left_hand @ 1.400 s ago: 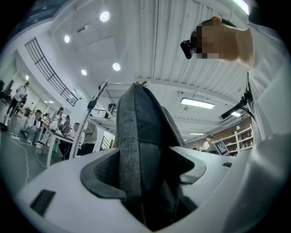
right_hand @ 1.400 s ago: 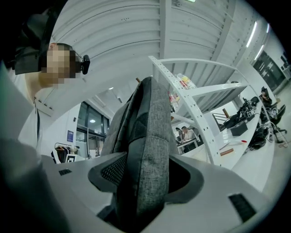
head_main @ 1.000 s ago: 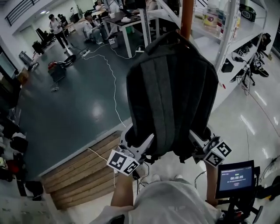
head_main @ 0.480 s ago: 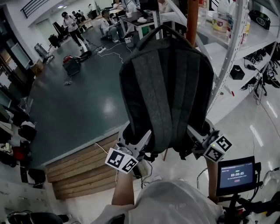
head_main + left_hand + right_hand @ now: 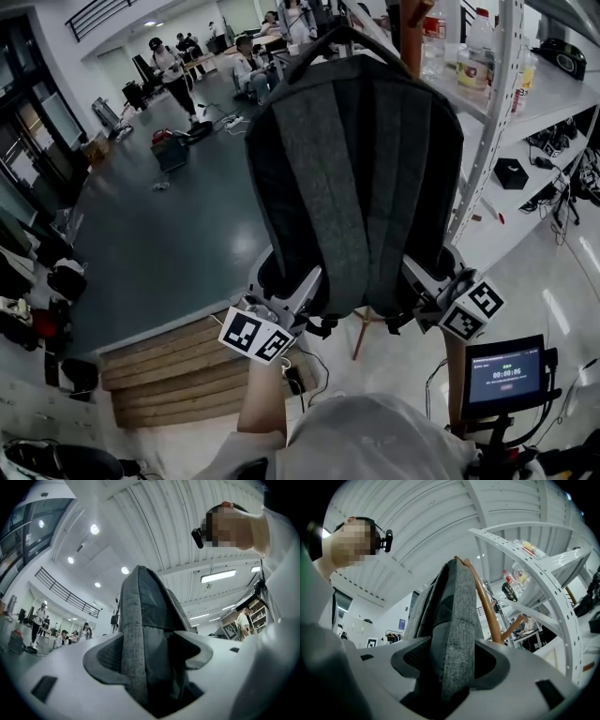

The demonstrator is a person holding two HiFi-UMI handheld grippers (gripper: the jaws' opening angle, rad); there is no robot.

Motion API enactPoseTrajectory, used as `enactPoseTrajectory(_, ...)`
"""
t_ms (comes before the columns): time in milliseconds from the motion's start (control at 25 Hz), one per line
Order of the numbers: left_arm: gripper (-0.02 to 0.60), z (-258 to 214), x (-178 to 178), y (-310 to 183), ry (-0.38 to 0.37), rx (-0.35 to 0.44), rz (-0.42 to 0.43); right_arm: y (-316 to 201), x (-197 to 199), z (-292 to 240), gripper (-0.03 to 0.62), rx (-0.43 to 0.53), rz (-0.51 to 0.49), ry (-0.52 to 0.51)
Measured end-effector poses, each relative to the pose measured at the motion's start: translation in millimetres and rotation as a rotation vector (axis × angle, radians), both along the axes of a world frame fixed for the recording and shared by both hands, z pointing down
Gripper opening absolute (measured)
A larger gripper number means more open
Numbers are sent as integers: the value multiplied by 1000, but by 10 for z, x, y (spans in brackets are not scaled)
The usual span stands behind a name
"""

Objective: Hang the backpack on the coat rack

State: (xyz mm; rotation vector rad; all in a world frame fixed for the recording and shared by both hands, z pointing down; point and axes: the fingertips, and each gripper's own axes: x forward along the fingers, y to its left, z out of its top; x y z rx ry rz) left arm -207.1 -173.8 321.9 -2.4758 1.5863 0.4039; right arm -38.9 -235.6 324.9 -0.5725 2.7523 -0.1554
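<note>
Head view: left tool (image 5: 286, 298) and right tool (image 5: 424, 289), each clamped on the grey backpack (image 5: 356, 178), have raised it nearer the orange coat rack (image 5: 410, 33); hooking seems close.

Items around you, task things left out:

- Wooden platform (image 5: 178, 370), planked and stepped, low at your front left.
- Dark green floor (image 5: 159, 234), glossy, beyond the platform.
- White shelf rack (image 5: 497, 122) with a perforated upright, on your right.
- Bottles (image 5: 478, 42) on its upper shelf; small black box (image 5: 512, 173) on a lower one.
- Small screen (image 5: 504, 373), lit blue, on a stand at your right.
- Standing person (image 5: 173, 66) and seated person (image 5: 251, 67), far back.
- Dark bags (image 5: 66, 279) by the left wall.
</note>
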Motion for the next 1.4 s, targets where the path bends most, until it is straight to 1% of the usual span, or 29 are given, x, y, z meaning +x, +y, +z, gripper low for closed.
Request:
enactPoseTrajectory(120, 325, -154, 34, -12, -17, 36, 5, -2, 38, -151, 256, 36, 6, -17)
enactPoseTrajectory(320, 325, -313, 141, -79, -36, 68, 33, -17, 164, -300, 255, 69, 33, -39)
enactPoseTrajectory(720, 325, -477, 488, -411, -60, 104, 140, -164, 565, -435, 256, 99, 141, -66)
enactPoseTrajectory(1040, 325, -457, 676, -636, -47, 96, 197, -280, 779, -419, 256, 90, 200, -54)
enactPoseTrajectory(1400, 325, -408, 593, -734, -14, 71, 218, -329, 710, -425, 256, 68, 214, -24)
